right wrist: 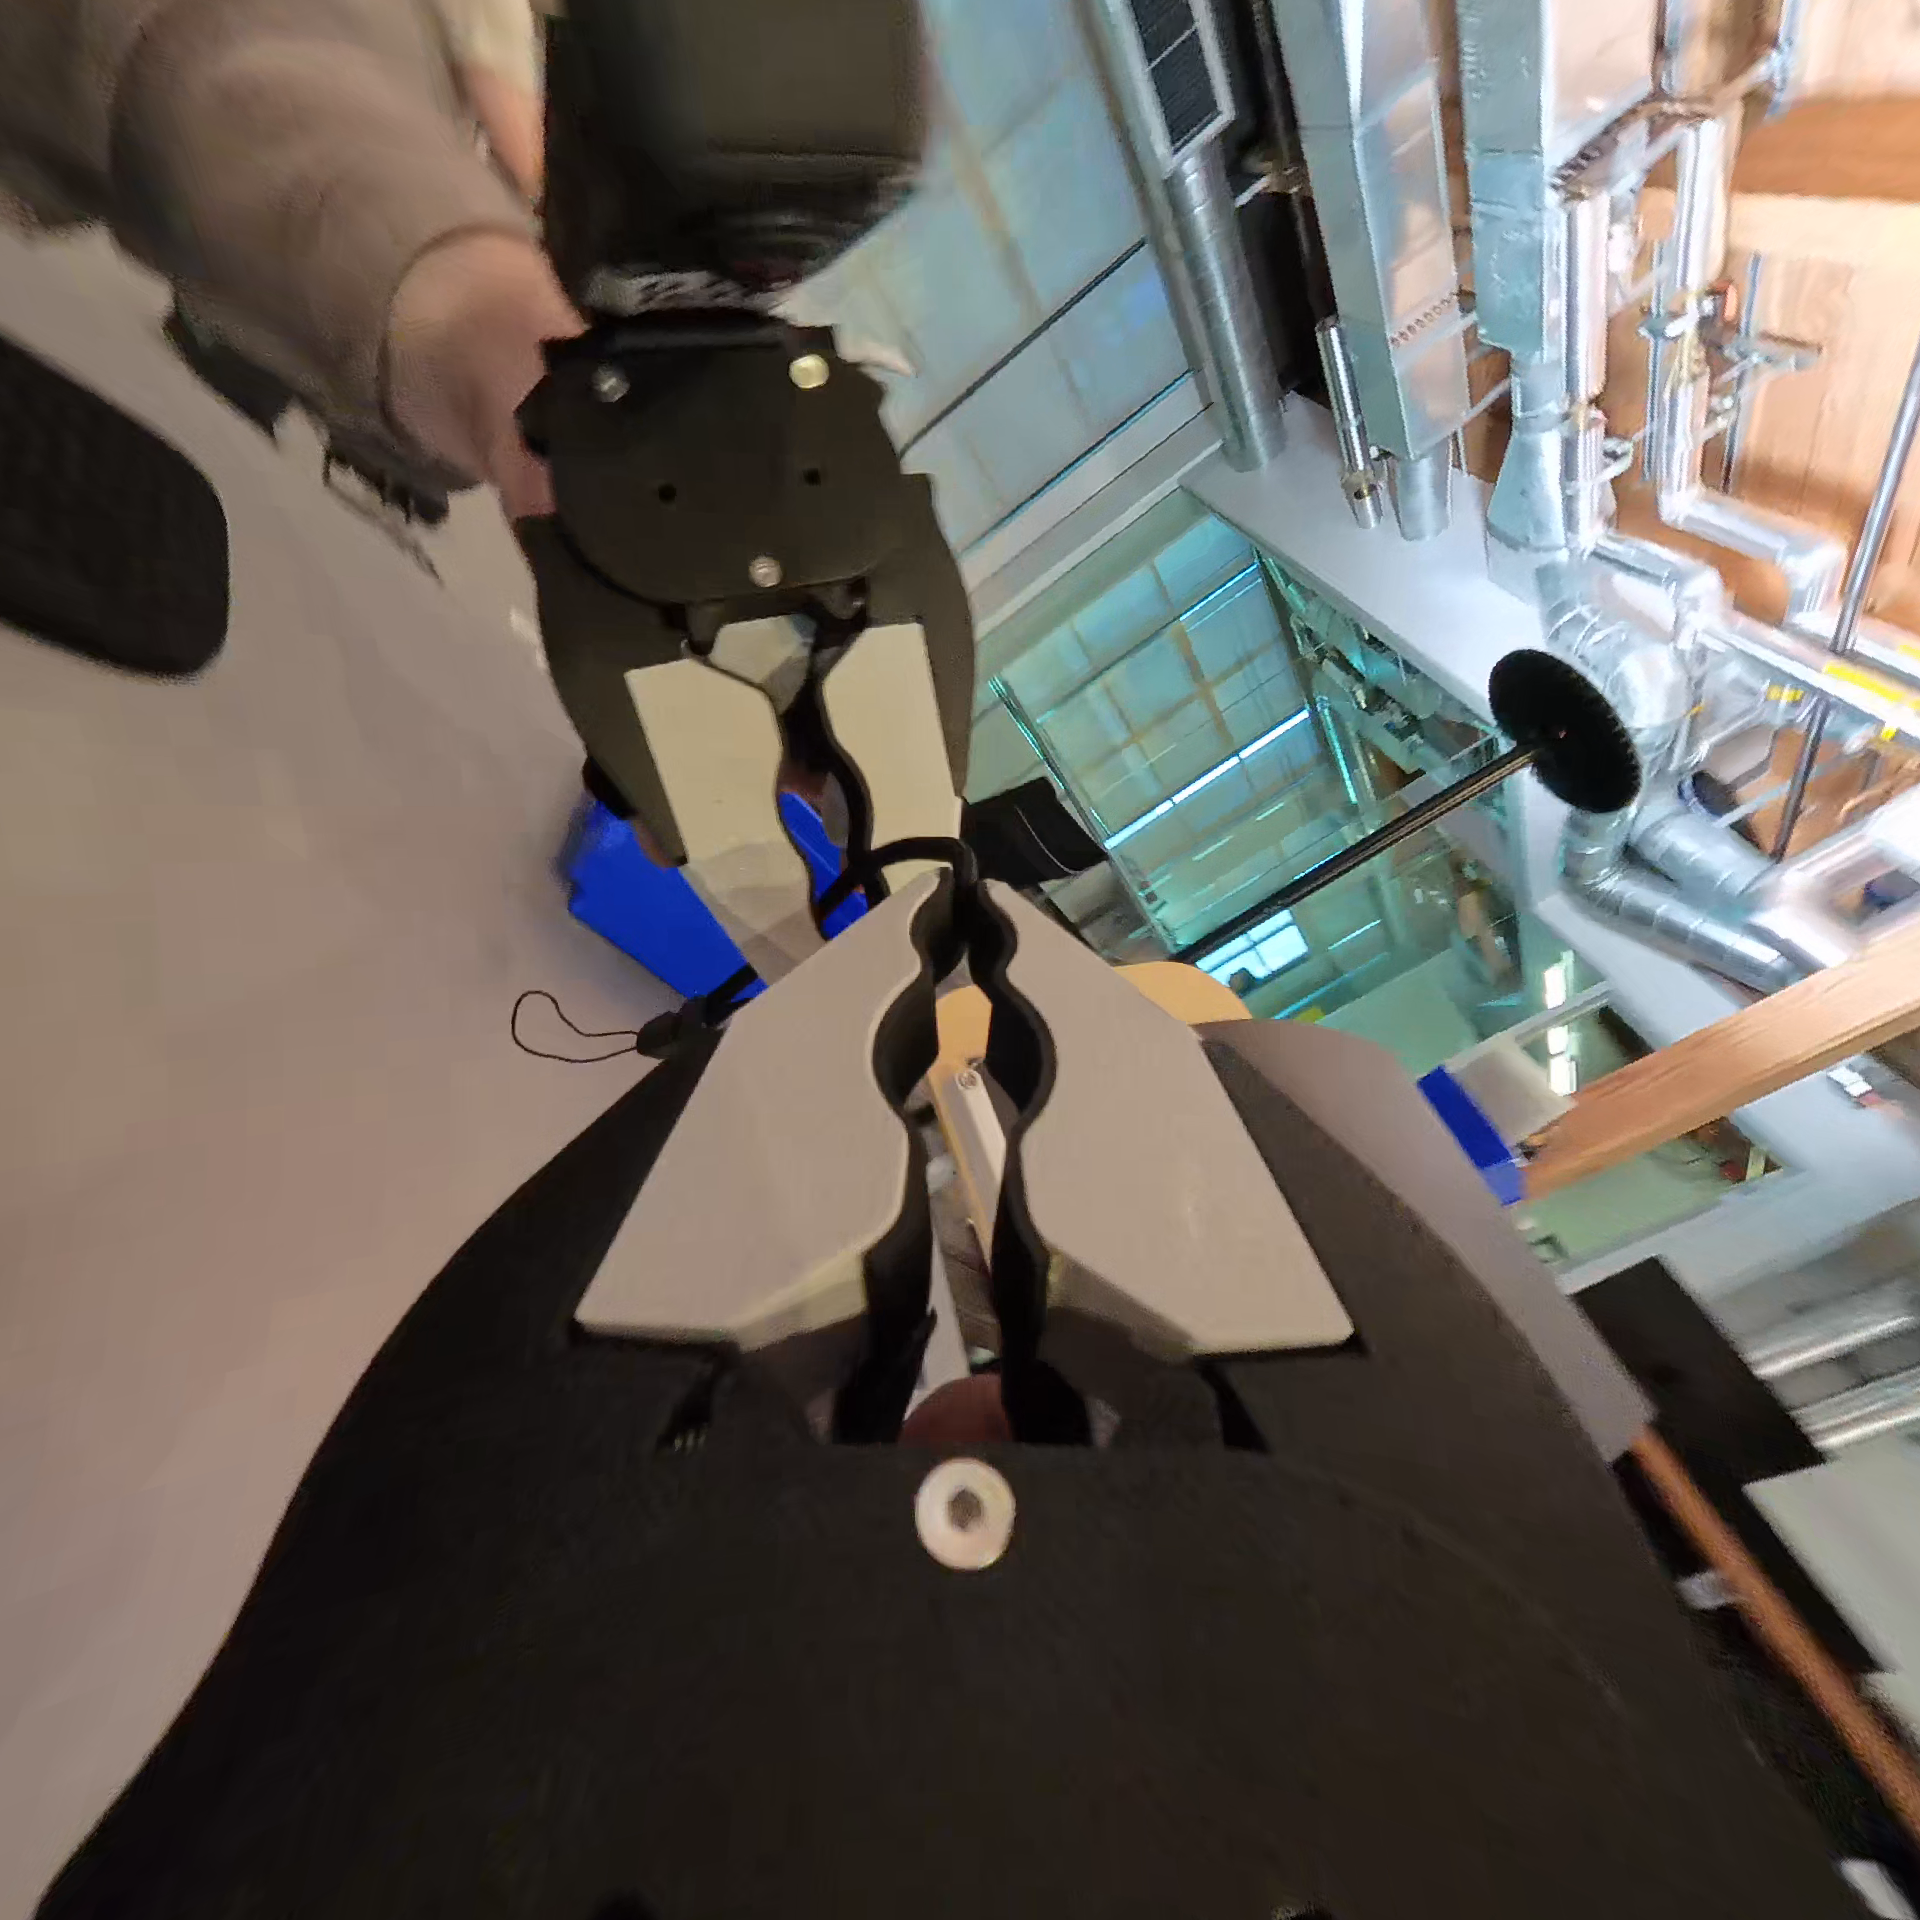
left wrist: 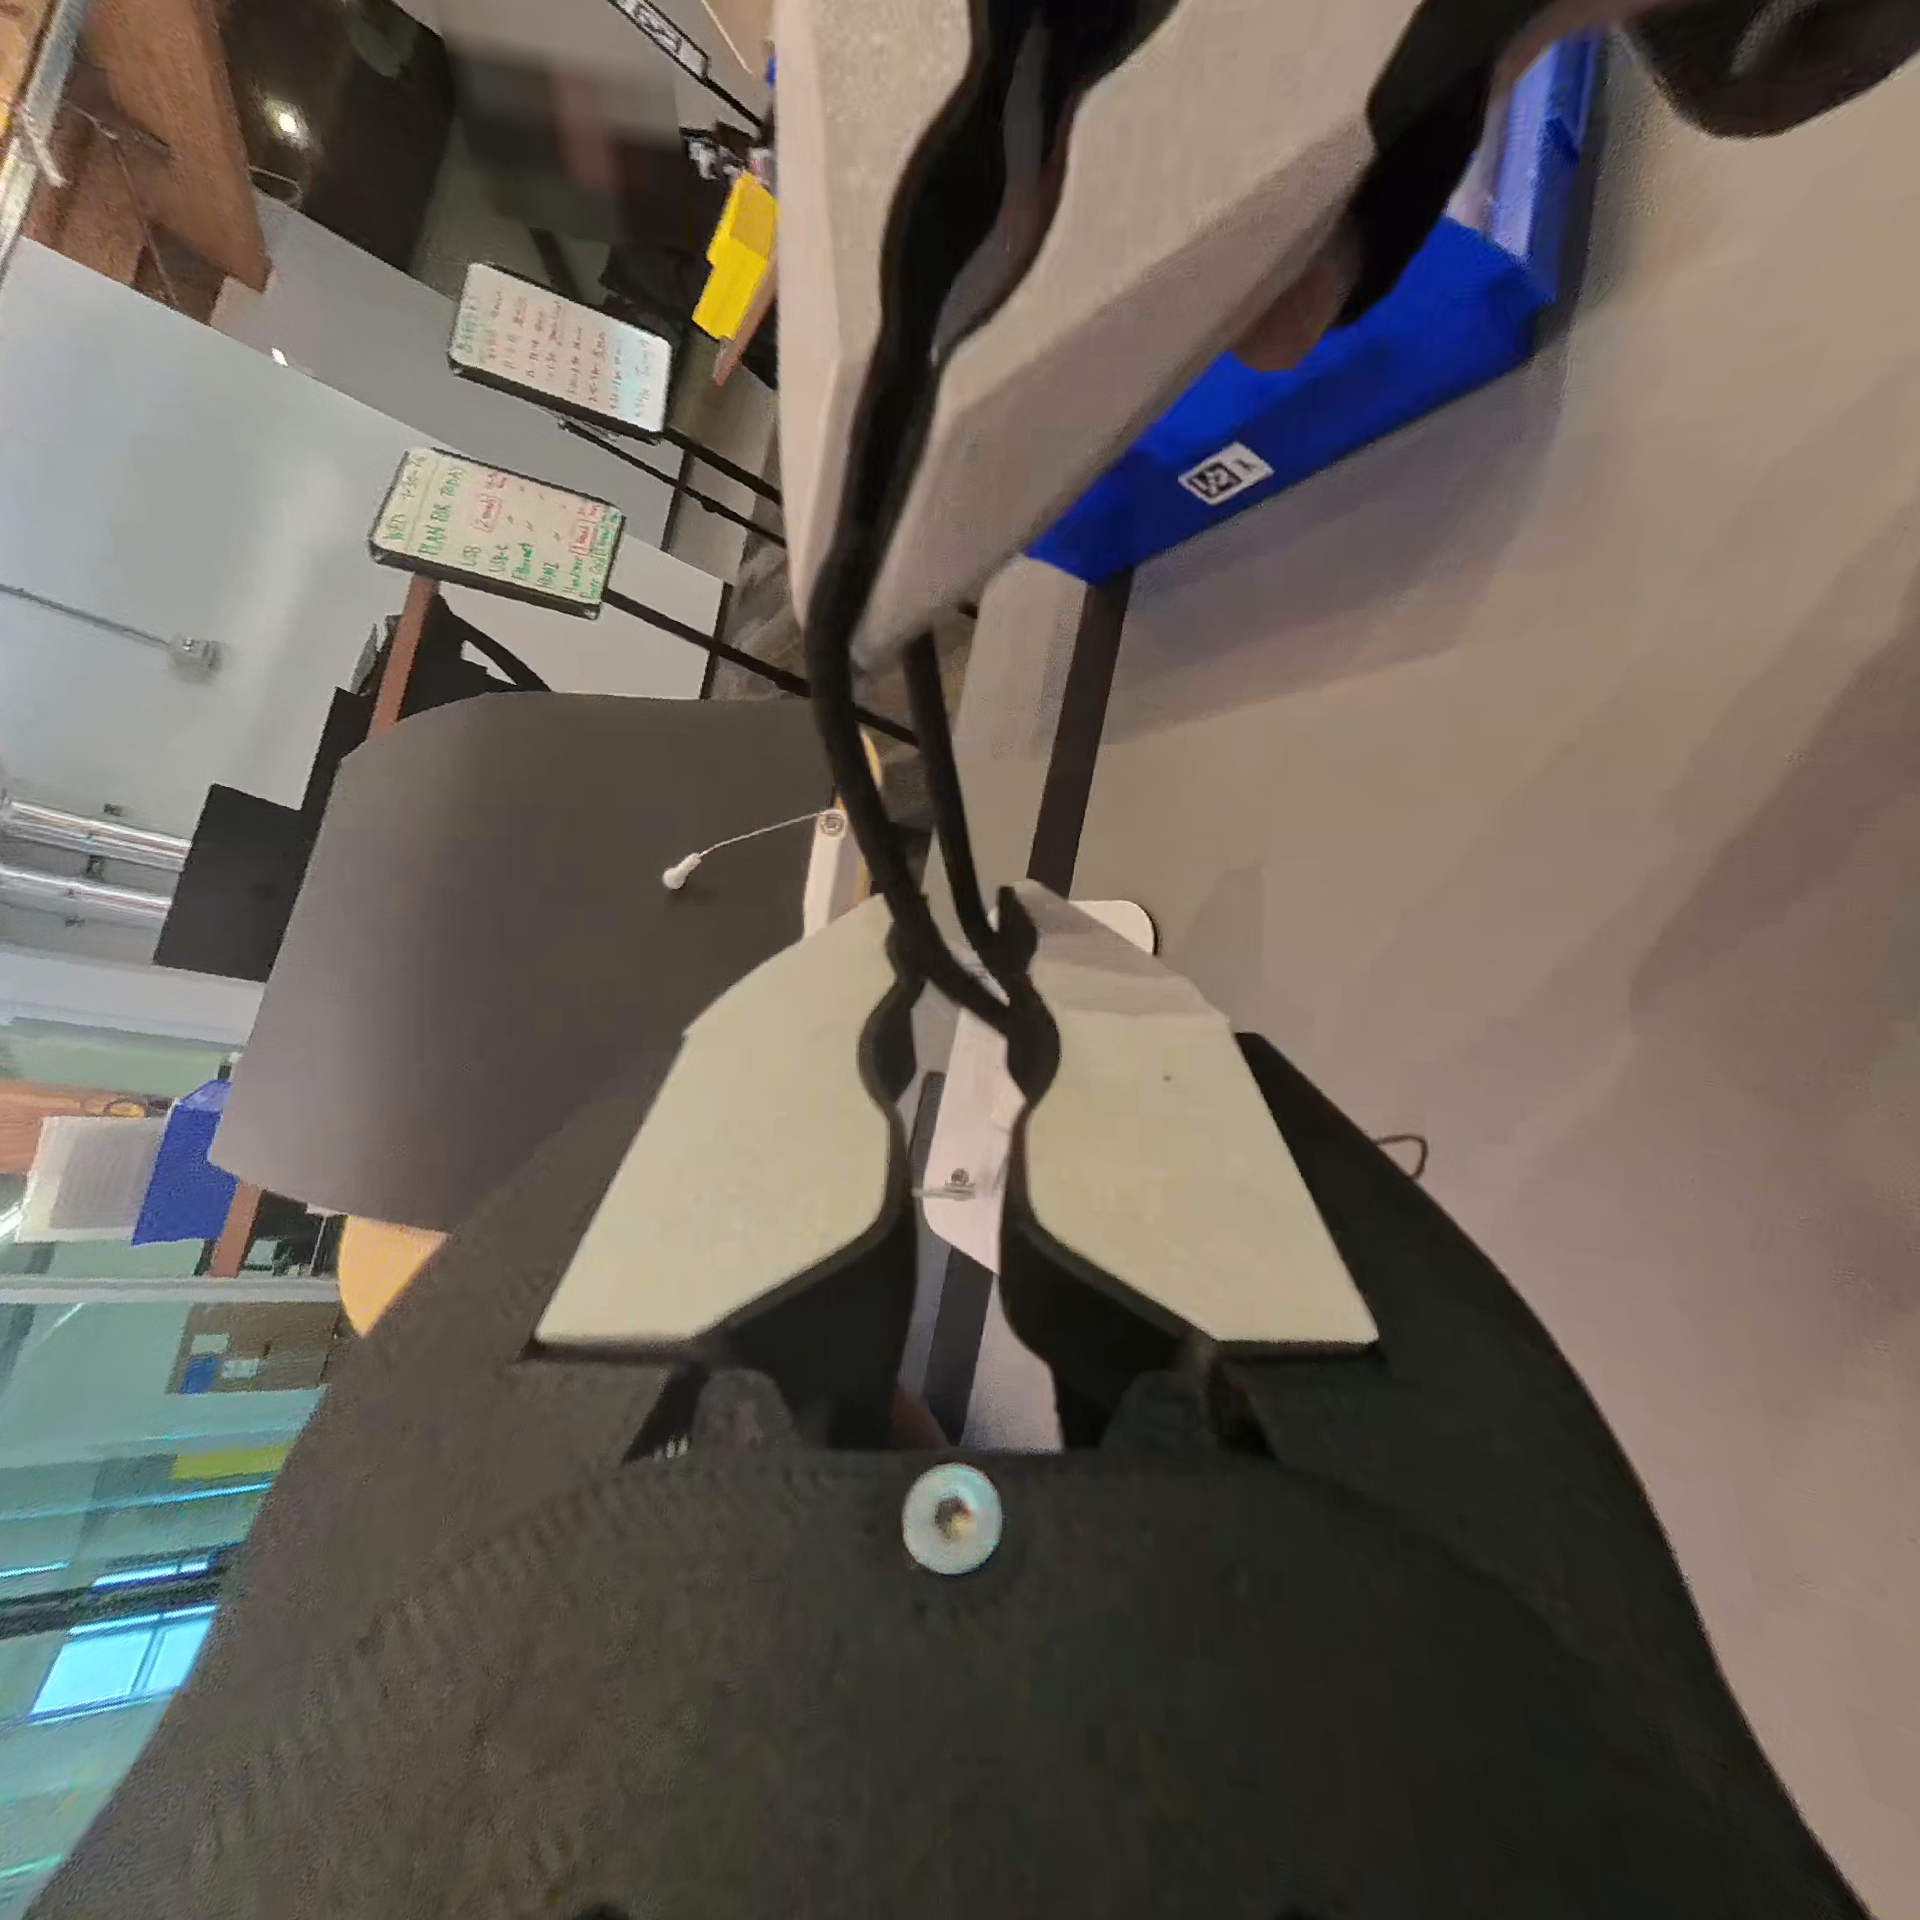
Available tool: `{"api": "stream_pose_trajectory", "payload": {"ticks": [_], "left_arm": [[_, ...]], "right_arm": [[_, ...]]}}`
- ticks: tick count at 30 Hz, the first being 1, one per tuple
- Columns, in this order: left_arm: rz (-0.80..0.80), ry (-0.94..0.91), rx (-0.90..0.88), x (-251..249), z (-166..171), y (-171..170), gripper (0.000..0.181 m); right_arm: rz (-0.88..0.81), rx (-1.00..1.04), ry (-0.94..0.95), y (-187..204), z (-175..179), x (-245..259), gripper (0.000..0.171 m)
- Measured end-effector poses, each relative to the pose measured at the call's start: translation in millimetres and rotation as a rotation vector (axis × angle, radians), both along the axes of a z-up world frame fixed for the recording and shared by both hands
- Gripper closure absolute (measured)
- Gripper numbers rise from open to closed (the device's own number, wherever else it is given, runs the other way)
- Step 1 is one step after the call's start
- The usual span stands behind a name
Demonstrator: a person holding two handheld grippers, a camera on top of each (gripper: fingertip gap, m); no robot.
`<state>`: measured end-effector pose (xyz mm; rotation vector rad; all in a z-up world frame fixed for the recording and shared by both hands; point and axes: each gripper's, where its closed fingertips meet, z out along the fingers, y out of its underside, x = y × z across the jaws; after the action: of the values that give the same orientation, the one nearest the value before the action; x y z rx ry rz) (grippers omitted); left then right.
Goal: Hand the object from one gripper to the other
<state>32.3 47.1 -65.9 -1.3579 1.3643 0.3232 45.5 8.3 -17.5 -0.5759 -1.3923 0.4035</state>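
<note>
The left gripper [left wrist: 961, 971] has pale grey fingers [left wrist: 748, 1164] edged in black, set in a black ribbed body. Between its jaws runs a black cord [left wrist: 862, 790]. Beyond the jaws to the right lies a bright blue bin [left wrist: 1351, 384] on a light grey table [left wrist: 1558, 935]; to the left stands a dark grey panel [left wrist: 520, 935]. The right gripper [right wrist: 961, 894] shows the same grey fingers [right wrist: 769, 1143] with wavy black edges.

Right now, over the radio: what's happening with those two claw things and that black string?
Left gripper shut on black cord loop. Right gripper shut on it too, tips nearly meeting. Cord hangs between them, above grey table. Nothing in the way.
</note>
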Motion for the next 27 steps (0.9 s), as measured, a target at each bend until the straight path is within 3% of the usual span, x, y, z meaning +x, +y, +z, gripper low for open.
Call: {"api": "stream_pose_trajectory", "payload": {"ticks": [2, 8, 13, 24, 27], "left_arm": [[-0.018, -0.047, -0.006, 0, 4, -2, 0.159], [-0.06, -0.225, -0.029, 3, 22, -6, 0.178], [-0.068, -0.283, -0.045, -2, 34, -7, 0.18], [-0.073, -0.271, -0.038, 8, 60, -6, 0.181], [-0.098, -0.298, -0.042, 14, 68, -9, 0.181]], "right_arm": [[0.034, -0.084, 0.024, 5, 4, 4, 0.171], [0.039, -0.144, 0.033, 14, 5, 7, 0.171], [0.001, -0.174, 0.022, 29, 3, 11, 0.171], [0.038, -0.339, -0.018, 39, -23, -6, 0.171], [0.04, -0.367, -0.016, 40, -25, -8, 0.159]]}}
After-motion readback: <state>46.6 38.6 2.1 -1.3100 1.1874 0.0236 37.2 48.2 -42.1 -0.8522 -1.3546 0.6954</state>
